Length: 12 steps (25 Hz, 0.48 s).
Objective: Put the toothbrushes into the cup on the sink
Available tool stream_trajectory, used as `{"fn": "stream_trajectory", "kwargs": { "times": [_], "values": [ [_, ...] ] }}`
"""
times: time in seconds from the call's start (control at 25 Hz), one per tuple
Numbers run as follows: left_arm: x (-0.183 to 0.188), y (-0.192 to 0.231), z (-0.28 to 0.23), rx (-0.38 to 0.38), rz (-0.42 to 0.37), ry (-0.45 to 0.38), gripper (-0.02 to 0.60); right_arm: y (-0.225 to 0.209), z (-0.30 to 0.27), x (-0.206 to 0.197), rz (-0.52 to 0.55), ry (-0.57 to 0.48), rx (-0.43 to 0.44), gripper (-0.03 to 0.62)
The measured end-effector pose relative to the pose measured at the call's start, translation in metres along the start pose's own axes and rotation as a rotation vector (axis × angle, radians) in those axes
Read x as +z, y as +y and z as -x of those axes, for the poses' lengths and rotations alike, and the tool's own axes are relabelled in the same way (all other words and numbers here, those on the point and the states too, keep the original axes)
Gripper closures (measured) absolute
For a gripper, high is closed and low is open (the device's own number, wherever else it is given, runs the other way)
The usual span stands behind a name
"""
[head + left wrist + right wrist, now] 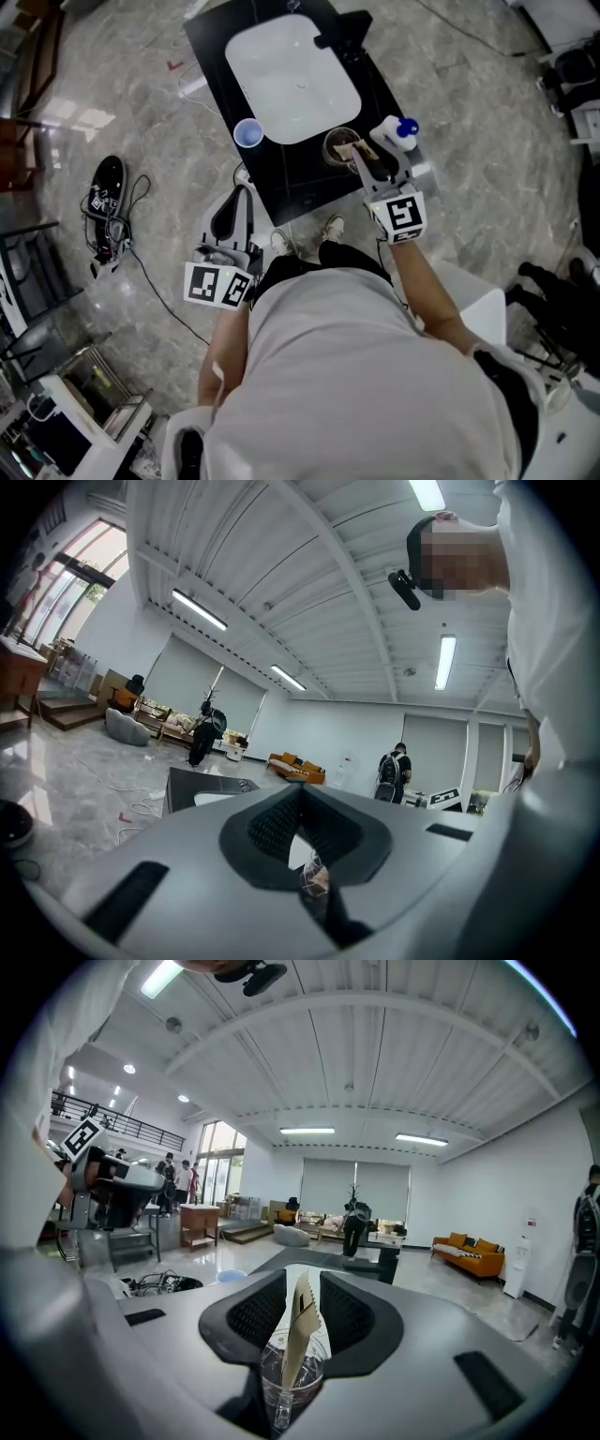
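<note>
Right gripper view: right gripper [302,1288] jaws apart, either side of one toothbrush [298,1335]. It stands tilted in clear cup [316,1371]. Left gripper [300,791] jaws together, empty, held short of sink [291,84]. Two cups on sink counter: clear one, blue cup [248,133].

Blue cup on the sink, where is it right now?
In the head view the small round blue cup stands on the black countertop at the white basin's near left corner, across from the clear glass cup on the right.
</note>
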<state>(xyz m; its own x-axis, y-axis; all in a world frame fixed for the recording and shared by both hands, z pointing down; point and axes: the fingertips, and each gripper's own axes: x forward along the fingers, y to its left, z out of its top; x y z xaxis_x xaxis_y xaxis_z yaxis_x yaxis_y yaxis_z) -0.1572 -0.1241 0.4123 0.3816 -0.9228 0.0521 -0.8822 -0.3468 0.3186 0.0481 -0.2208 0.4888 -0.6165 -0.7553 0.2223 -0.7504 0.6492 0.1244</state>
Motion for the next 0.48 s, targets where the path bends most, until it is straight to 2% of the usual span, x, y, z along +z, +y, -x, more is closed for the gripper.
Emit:
{"fn": "stream_trajectory", "kwargs": {
  "times": [0.48],
  "values": [
    [0.000, -0.006, -0.007, -0.061, 0.019, -0.009, 0.578, -0.020, 0.020, 0.017, 0.003, -0.024, -0.106, 0.477]
  ]
}}
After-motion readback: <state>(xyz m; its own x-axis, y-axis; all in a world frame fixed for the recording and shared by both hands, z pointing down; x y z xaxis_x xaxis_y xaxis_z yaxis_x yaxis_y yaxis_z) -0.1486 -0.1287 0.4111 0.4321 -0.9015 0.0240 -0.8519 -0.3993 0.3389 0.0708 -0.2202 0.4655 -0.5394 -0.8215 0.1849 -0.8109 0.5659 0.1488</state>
